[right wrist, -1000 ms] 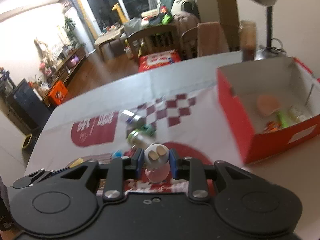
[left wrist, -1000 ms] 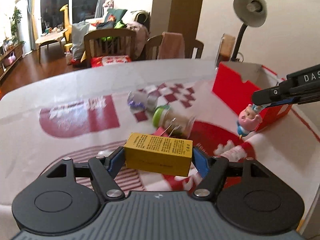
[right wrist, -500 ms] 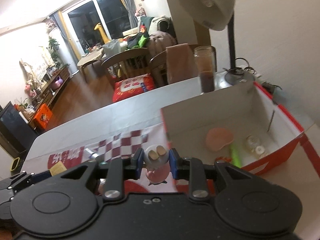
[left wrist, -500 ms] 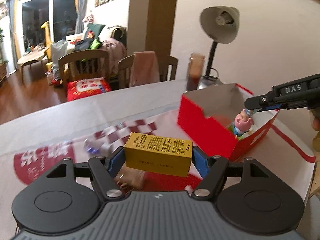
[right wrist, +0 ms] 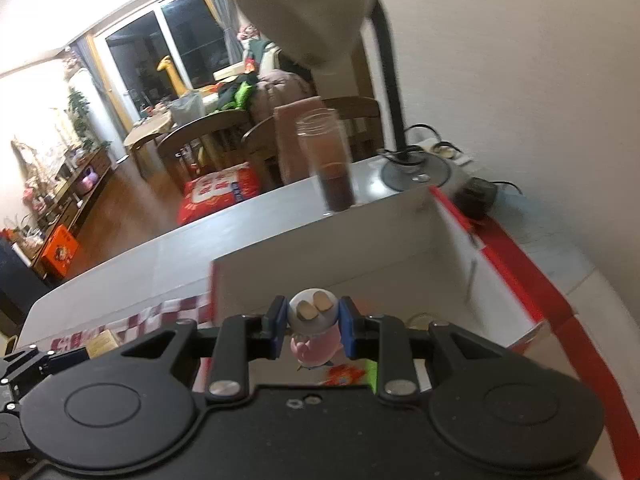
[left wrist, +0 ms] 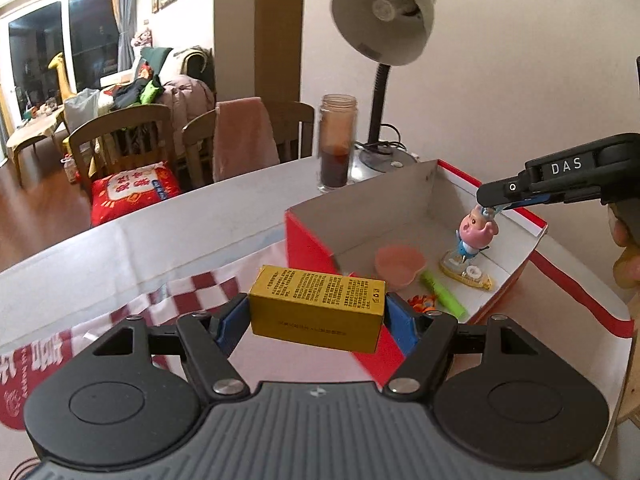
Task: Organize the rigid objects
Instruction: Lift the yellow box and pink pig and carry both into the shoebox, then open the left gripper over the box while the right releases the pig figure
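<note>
Fingers point(left wrist: 236, 322) clamp yellow box point(left wrist: 317, 307).

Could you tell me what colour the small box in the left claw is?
Yellow box with black print, clearest in the left wrist view.

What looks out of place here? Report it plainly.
Nothing stands out. The left gripper grips the yellow box squarely, near the red box. The right gripper holds the pig figurine over that box's open inside. The jar beside the lamp stands upright.
</note>
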